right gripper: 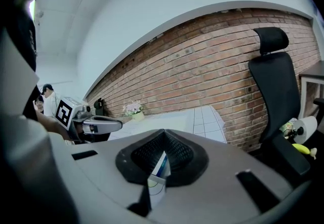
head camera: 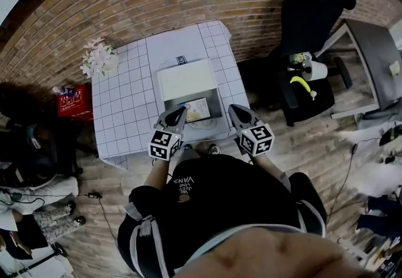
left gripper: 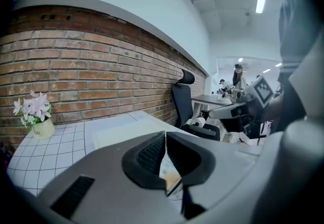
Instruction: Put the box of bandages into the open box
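The open box (head camera: 217,104) sits on the near half of the white gridded table (head camera: 125,113), its white lid (head camera: 187,80) folded back. A small printed box of bandages (head camera: 198,109) lies inside it. In the head view my left gripper (head camera: 182,109) reaches the open box's near left corner, its tip beside the bandage box. My right gripper (head camera: 232,109) is at the near right corner. In the left gripper view the left gripper (left gripper: 165,137) has its jaws together, with printed card showing through the slit below. The right gripper (right gripper: 164,134) also looks shut, with a white-and-blue edge showing under its jaws.
A pot of pale flowers (head camera: 98,59) stands at the table's far left corner, and a red box (head camera: 74,101) lies on the floor left of the table. A black office chair (head camera: 308,32) with a banana (head camera: 301,84) and a grey desk (head camera: 377,63) are to the right. A brick wall runs behind.
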The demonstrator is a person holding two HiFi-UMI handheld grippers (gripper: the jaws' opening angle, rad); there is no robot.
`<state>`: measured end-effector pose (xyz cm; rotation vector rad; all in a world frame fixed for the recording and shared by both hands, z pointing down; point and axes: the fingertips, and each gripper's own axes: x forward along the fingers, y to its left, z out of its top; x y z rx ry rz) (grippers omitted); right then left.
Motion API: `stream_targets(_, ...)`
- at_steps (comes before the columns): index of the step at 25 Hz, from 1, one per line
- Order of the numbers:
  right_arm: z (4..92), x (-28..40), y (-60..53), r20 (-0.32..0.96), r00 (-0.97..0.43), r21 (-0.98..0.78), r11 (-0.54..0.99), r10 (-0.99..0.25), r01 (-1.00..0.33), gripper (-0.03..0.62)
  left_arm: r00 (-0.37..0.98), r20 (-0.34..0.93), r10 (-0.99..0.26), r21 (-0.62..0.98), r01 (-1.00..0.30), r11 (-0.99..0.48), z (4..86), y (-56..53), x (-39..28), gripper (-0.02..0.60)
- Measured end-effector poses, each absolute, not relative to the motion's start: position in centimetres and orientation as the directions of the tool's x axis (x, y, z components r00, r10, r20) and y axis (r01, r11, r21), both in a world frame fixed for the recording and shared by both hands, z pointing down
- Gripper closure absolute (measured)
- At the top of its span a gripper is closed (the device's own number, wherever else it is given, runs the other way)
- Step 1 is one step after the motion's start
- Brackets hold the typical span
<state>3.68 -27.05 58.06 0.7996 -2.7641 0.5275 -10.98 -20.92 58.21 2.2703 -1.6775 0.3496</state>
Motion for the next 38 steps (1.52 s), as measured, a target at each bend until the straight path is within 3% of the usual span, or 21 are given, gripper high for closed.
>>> stream_targets(14, 57.2, 2.0, -24.6, 0.294, -0.821, -0.254, 0.788, -0.489, -0.56, 0.597, 0.26, 0.302, -0.917, 0.145, -0.964, -0.225, 57.2, -16.1, -12.1, 0.569)
stream_targets(38, 55.6, -0.1, -14.0, 0.273, -0.736, -0.241, 0.697, -0.62, -0.676, 0.597, 0.378, 0.28, -0.883, 0.179, -0.924, -0.338, 56.5, -5.6, -15.1, 0.569)
